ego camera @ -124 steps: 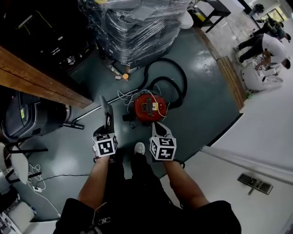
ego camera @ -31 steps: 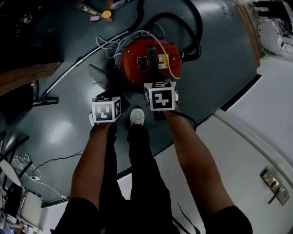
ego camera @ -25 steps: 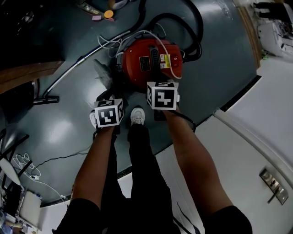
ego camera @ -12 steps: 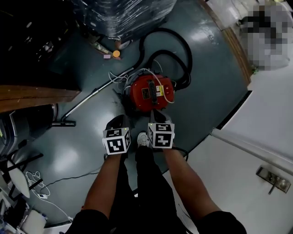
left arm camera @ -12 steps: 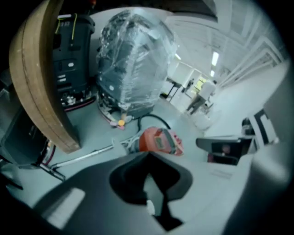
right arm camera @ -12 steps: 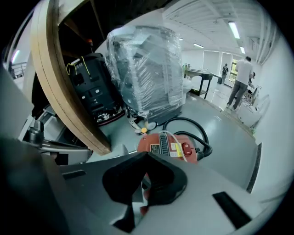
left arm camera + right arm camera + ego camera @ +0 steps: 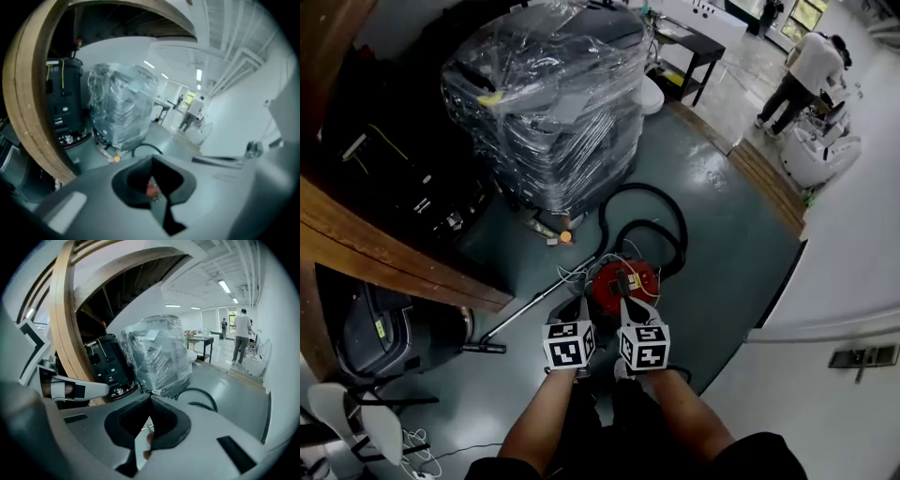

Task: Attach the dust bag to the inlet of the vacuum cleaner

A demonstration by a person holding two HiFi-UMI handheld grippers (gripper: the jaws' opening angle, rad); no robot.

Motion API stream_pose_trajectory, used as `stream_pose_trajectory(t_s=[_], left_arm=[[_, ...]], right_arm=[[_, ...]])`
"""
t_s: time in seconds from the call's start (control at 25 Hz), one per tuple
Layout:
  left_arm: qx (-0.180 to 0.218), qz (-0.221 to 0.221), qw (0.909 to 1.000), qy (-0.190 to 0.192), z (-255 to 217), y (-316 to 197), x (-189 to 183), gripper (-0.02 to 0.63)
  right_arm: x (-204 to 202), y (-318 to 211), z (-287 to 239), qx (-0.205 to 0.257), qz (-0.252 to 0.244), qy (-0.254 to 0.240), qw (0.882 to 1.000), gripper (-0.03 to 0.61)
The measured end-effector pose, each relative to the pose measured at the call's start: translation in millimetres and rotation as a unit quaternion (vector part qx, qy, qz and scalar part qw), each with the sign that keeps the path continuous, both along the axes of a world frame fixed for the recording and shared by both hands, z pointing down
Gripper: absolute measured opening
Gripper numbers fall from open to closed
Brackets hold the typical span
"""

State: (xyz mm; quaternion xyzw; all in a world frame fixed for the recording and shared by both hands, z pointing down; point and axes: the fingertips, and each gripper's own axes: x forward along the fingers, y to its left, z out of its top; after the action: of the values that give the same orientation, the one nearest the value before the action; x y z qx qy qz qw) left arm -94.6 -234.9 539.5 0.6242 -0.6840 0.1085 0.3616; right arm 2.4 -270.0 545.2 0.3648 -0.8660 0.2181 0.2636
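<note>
The red vacuum cleaner (image 7: 623, 284) stands on the dark floor, its black hose (image 7: 649, 223) looped behind it. My left gripper (image 7: 579, 307) and right gripper (image 7: 629, 302) hang side by side just in front of it, above the floor. In the left gripper view my left gripper (image 7: 152, 159) is shut, with nothing between the jaws and a bit of the red vacuum (image 7: 151, 189) showing below them. The right gripper (image 7: 150, 398) is shut and empty too. I cannot make out the dust bag in any view.
A plastic-wrapped pallet (image 7: 548, 103) stands beyond the vacuum. A wooden counter (image 7: 384, 253) runs along the left, with a black machine (image 7: 375, 328) below it. A metal wand (image 7: 534, 305) lies left of the vacuum. A white wall (image 7: 853, 281) is at right; a person (image 7: 802, 70) stands far off.
Both grippers have risen from close beside the vacuum and drawn together. The head view has lifted, so the vacuum looks smaller and the wrapped pallet has come into view.
</note>
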Motion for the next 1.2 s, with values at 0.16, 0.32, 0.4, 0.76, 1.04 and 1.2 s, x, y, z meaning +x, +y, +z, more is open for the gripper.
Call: stream_pose_trajectory(t_s=[0.16, 0.32, 0.4, 0.76, 1.04, 1.2], left_arm=[[0.061, -0.011, 0.9977, -0.026, -87, -5, -13, 0.000], [0.125, -0.012, 0.9908, -0.050, -166, -9, -12, 0.000], [0.150, -0.013, 0.9868, -0.060, -199, -10, -11, 0.000], [0.205, 0.003, 0.9716, -0.118, -287, -10, -1, -0.001], [0.200, -0.009, 0.9726, -0.118, -291, -3, -3, 0.000], [0.194, -0.004, 0.9738, -0.118, -287, -1, 1, 0.000]], right_arm=[[-5, -8, -87, 0.077, 0.002, -0.035, 0.996, -0.002], [-12, -17, -175, 0.144, 0.002, -0.087, 0.986, -0.002], [-16, -18, -216, 0.180, -0.004, -0.110, 0.977, -0.002], [-17, -9, -294, 0.245, 0.000, -0.135, 0.960, -0.002], [-15, 3, -297, 0.242, -0.004, -0.132, 0.961, -0.002], [-14, 4, -297, 0.234, 0.001, -0.135, 0.963, -0.002]])
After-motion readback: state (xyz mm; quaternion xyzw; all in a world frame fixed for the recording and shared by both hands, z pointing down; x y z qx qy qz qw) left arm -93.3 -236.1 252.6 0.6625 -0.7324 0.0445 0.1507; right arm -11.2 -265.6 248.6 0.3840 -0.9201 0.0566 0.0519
